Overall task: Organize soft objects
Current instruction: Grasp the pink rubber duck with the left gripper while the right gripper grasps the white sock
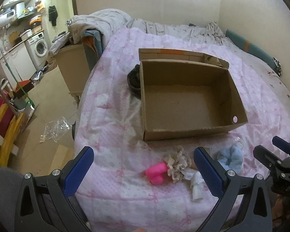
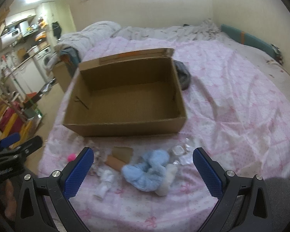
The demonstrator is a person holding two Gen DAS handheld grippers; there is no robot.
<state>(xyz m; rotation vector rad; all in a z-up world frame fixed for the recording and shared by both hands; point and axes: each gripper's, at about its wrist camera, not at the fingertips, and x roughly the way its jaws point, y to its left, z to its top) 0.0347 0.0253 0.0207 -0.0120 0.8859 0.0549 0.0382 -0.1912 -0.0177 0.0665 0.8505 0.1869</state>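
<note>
— What's on the bed (image 1: 114, 119)?

— An open cardboard box (image 1: 187, 98) in the middle of the pink quilt, nothing in it. The soft things lie in a loose row near the quilt's near edge, just in front of the box: a hot-pink plush (image 1: 157, 172), a beige crocheted piece (image 1: 176, 164) touching it, a small white cloth (image 2: 106, 179), and a fluffy pale-blue toy (image 2: 147, 171).

— And the grippers?

— The left gripper (image 1: 144, 171) and right gripper (image 2: 144, 171) both hover with jaws spread wide, holding nothing.
</note>
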